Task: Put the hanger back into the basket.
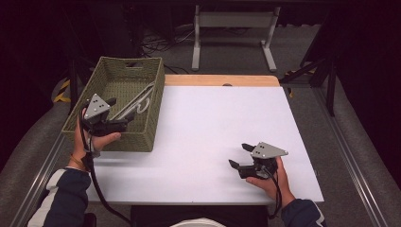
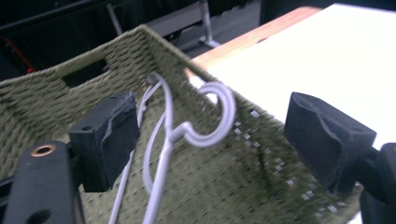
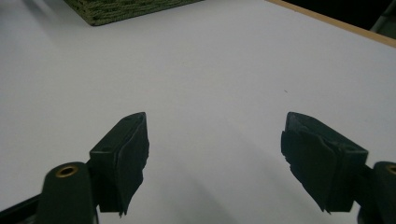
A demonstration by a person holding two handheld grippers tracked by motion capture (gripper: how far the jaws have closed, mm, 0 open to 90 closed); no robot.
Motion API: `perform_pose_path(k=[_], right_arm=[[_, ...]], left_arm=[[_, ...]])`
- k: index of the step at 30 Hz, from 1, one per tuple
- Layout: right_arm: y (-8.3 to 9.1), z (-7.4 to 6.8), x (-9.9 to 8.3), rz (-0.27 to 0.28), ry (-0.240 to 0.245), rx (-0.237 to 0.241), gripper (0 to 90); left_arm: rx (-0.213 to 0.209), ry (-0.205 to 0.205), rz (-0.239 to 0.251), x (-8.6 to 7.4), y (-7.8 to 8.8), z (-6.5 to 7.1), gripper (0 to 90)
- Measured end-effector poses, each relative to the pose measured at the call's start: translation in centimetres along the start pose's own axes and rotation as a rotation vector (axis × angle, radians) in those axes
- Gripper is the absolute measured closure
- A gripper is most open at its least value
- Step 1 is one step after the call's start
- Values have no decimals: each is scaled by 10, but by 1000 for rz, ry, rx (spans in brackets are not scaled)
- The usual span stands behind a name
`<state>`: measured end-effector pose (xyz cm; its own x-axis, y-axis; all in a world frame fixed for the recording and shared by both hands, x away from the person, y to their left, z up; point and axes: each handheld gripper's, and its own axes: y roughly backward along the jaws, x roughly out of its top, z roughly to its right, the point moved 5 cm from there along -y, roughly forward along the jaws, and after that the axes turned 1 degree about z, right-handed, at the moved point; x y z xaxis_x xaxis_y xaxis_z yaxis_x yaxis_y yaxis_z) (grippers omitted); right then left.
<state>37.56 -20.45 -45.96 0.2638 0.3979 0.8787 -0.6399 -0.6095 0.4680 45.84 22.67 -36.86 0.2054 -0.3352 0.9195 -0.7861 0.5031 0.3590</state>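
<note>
1. Hangers (image 2: 163, 140): white wire ones lie in the green woven basket (image 1: 153, 94) at the left of the high view, their hooks leaning against its right wall.
2. I judge them light, stiff and springy; the thin smooth wire could slip or twist between pads, and hooks may snag each other or the weave.
3. The best hold looks to be the neck just below the hook (image 2: 215, 112), or a straight run of wire, pinched crosswise.
4. The left gripper (image 1: 113, 113) hangs over the basket's near left part with jaws apart; the wires sit between the pads (image 2: 112, 140) without being pressed.
5. The right gripper (image 1: 239, 156) rests at the lower right of the white table (image 1: 213, 118), jaws wide and empty.
6. The basket holds the hangers; how many I cannot tell.
</note>
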Motion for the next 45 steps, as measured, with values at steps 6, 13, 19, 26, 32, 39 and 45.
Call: perform_pose_path(k=[6,13,19,26,32,39,45], right_arm=[[4,-2,5,20,29,-33,236],[7,-2,9,37,48,-70,230],[10,-1,11,53,50,-90,223],[11,-1,13,65,58,-105,219],[12,-2,14,74,56,-113,209],[14,0,15,84,54,-145,184],[15,1,15,87,53,-158,179]], left_arm=[[-35,-10,73,5,6,13,120],[-95,-48,132,9,12,32,80],[-135,-68,165,11,13,49,63],[-172,-96,180,8,11,69,73],[-207,-110,195,8,8,85,69],[-208,-138,202,6,4,98,64],[-244,-145,210,2,-2,109,63]])
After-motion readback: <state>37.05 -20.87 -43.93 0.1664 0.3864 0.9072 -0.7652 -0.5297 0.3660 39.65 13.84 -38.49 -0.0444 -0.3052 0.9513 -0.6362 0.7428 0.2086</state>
